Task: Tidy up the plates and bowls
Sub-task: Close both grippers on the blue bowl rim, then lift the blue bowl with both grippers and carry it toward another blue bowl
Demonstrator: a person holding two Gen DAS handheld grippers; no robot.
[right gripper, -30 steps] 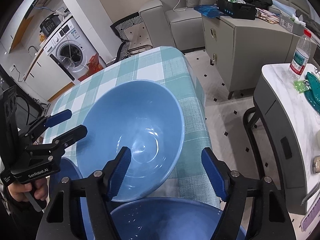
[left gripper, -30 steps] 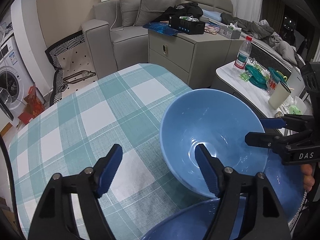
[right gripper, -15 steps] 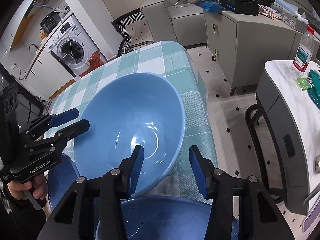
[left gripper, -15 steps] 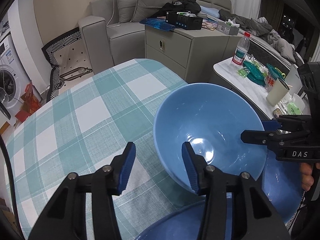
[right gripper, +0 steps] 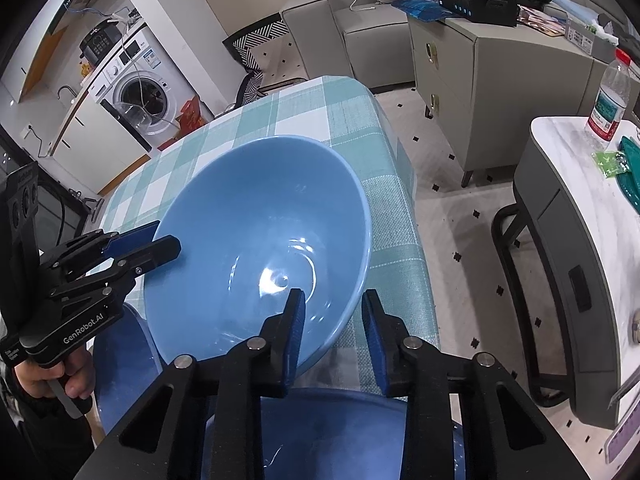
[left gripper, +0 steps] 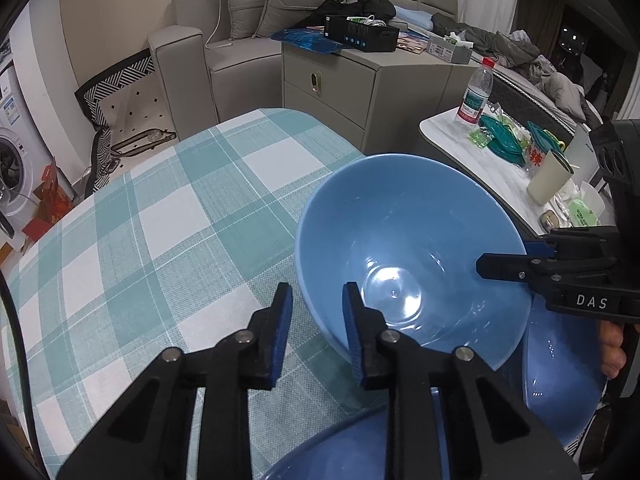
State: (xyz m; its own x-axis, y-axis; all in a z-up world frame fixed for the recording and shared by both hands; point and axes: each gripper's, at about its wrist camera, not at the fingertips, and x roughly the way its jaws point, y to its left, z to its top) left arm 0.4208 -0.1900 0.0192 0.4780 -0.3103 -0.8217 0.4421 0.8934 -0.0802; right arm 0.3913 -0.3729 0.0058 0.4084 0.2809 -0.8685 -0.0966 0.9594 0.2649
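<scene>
A large light-blue bowl [left gripper: 404,256] sits tilted near the checked table's right edge; it also shows in the right wrist view [right gripper: 256,256]. My left gripper [left gripper: 316,328] straddles the bowl's near rim, one finger inside and one outside, jaws nearly closed on it. My right gripper [right gripper: 334,332] straddles the opposite rim the same way. Darker blue dishes lie below: one under the left gripper [left gripper: 352,448], another at right [left gripper: 560,376]; in the right wrist view they show at the bottom [right gripper: 332,432] and at left [right gripper: 124,364].
The teal-and-white checked table [left gripper: 160,240] stretches left and away. A white side table [left gripper: 500,176] with a water bottle [left gripper: 475,92], cup and teal lids stands to the right. A grey cabinet [left gripper: 360,72] and sofa [left gripper: 240,40] are behind.
Both grippers have narrowed from wide open to nearly closed around opposite rims of the light-blue bowl. The bowl has barely shifted.
</scene>
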